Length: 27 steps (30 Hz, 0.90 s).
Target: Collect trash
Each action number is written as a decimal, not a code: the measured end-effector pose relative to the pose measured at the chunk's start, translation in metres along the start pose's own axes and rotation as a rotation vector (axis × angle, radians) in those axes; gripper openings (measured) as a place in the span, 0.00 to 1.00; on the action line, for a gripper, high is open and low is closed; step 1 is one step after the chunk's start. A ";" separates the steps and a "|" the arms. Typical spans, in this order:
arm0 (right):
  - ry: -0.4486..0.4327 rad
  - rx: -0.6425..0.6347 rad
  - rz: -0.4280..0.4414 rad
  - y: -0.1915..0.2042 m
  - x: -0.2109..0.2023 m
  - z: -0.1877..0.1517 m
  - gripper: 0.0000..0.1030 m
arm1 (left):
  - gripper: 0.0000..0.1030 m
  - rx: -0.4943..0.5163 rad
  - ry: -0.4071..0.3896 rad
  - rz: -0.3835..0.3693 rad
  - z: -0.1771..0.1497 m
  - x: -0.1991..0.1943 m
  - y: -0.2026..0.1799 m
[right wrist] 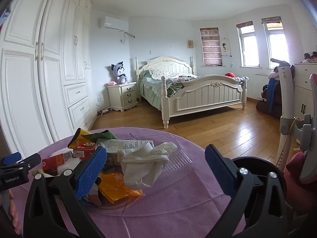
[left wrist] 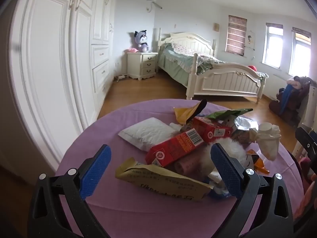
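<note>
Blue-padded and spread wide with nothing held, the left tool (left wrist: 160, 168) and right tool (right wrist: 155, 168) hover over the trash pile (left wrist: 190, 140) on the purple-clothed table (left wrist: 95, 138), so each would best close on one loose piece.

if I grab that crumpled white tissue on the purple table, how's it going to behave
The tissue looks crumpled and soft, so it will probably squash flat between the fingers and hang limp. It seems very light, so a push may just drag or tumble it. It lies partly on the orange wrapper, which might shift with it.
</note>
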State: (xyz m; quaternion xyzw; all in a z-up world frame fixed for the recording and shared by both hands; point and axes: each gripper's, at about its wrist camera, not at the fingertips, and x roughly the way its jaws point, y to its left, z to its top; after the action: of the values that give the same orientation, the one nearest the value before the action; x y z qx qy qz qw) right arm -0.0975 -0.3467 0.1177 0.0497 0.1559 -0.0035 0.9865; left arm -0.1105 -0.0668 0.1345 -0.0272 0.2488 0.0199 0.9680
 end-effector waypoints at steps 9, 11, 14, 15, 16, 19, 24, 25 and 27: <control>0.000 0.002 0.000 -0.001 0.001 0.001 0.95 | 0.96 0.004 0.005 -0.012 0.016 0.027 0.027; -0.002 -0.005 -0.001 -0.001 -0.005 -0.003 0.95 | 0.96 0.000 0.008 -0.018 0.025 0.040 0.039; -0.002 -0.002 -0.001 -0.001 -0.003 -0.001 0.95 | 0.96 -0.002 0.006 -0.020 0.028 0.044 0.044; -0.001 -0.001 0.000 -0.001 -0.002 -0.001 0.95 | 0.96 -0.001 0.007 -0.021 0.029 0.044 0.044; -0.001 -0.001 0.000 -0.001 -0.001 0.000 0.95 | 0.96 -0.001 0.007 -0.021 0.028 0.044 0.044; -0.002 -0.002 -0.001 0.001 0.001 0.000 0.95 | 0.96 -0.003 0.007 -0.021 0.028 0.046 0.046; 0.000 0.003 -0.004 0.000 -0.006 0.003 0.95 | 0.96 -0.001 0.008 -0.022 0.024 0.052 0.044; 0.001 0.004 -0.004 0.000 -0.005 0.004 0.95 | 0.96 -0.001 0.008 -0.022 0.024 0.052 0.043; -0.001 0.004 -0.003 -0.002 -0.002 0.001 0.95 | 0.96 -0.001 0.008 -0.022 0.023 0.050 0.042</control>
State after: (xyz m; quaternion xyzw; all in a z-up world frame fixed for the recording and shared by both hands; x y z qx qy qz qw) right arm -0.0996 -0.3490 0.1193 0.0515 0.1556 -0.0054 0.9865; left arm -0.0577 -0.0225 0.1283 -0.0304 0.2523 0.0091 0.9671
